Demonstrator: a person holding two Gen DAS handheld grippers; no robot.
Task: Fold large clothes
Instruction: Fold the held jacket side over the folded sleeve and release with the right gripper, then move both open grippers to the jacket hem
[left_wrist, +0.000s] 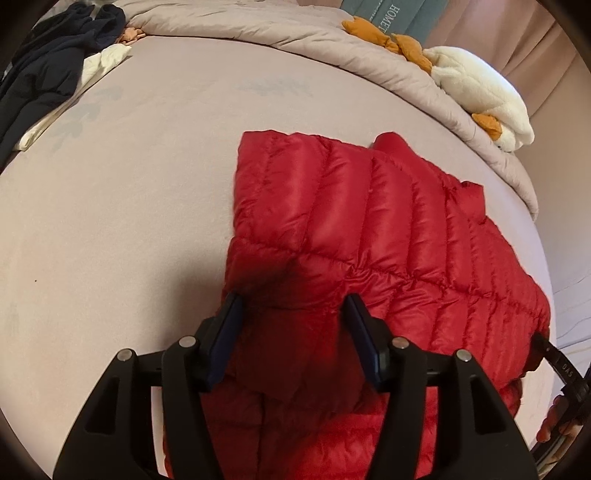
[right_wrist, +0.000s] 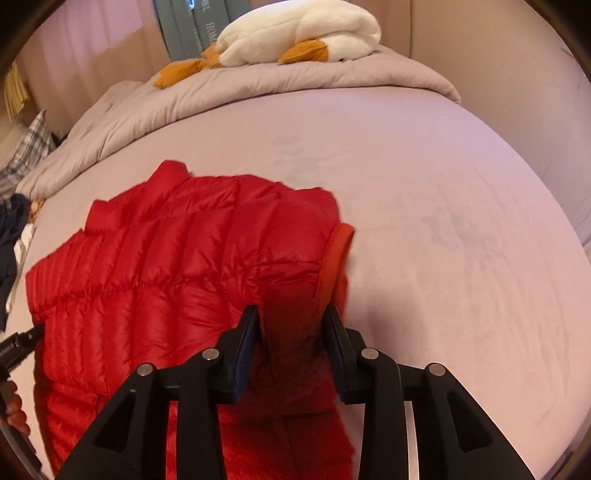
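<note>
Red puffer jacket (left_wrist: 369, 229) is lying partly folded on the bed (left_wrist: 129, 221). Left gripper (left_wrist: 291, 306) & right gripper (right_wrist: 291, 317) are each pinching a near-edge bunch w/ jaws closing on fabric, prob. to lift both corners evenly for next fold.

Bare bed (left_wrist: 110, 221) lies open left of the jacket (left_wrist: 369, 221), and again on its right in the right wrist view. Obstacles: dark clothes (left_wrist: 48, 66) at the far left edge, bunched duvet (left_wrist: 295, 40) across the far side (plush goose (left_wrist: 476, 92) on top).
</note>
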